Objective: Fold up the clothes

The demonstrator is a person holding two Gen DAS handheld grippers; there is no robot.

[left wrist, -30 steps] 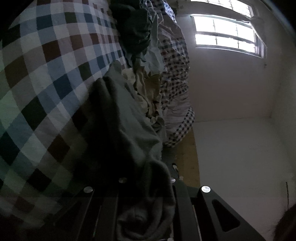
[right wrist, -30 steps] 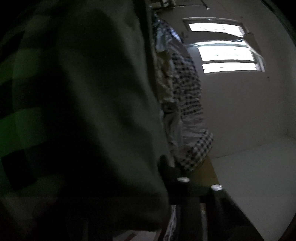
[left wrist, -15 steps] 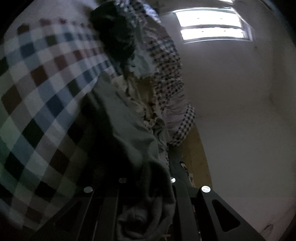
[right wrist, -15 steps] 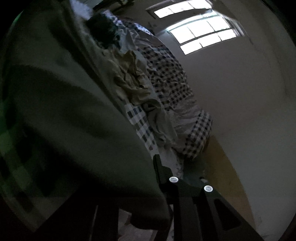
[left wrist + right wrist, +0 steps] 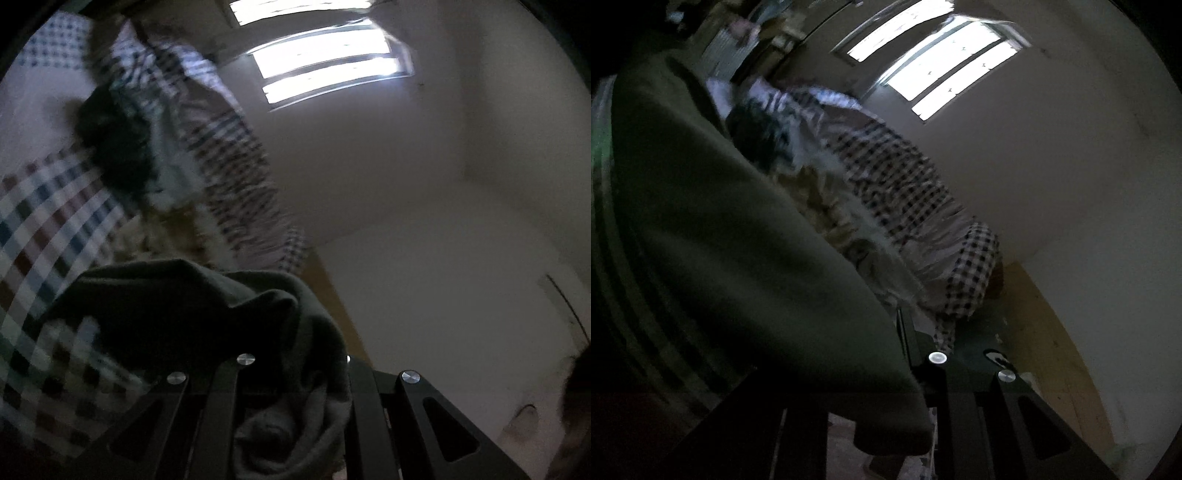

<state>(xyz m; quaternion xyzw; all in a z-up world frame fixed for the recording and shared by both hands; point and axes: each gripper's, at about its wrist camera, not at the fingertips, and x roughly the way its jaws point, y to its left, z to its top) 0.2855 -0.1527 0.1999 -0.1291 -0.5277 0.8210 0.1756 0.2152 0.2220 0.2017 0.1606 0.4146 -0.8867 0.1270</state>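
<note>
Overhead, dark garment [image 5: 192, 306] edge, hand-held grippers' [image 5: 291, 373] clamp.

A bedroom in a home is shown. A bed [image 5: 975, 266] is covered with a checked sheet [image 5: 48, 221], and a checked quilt [image 5: 897, 177] is bunched along its far edge. Loose clothes [image 5: 827, 210] are heaped on the bed. Plain pale walls [image 5: 406, 166] are seen, with a barred window [image 5: 325, 66] set high and a yellowish floor [image 5: 1052, 332] beside the bed.
</note>
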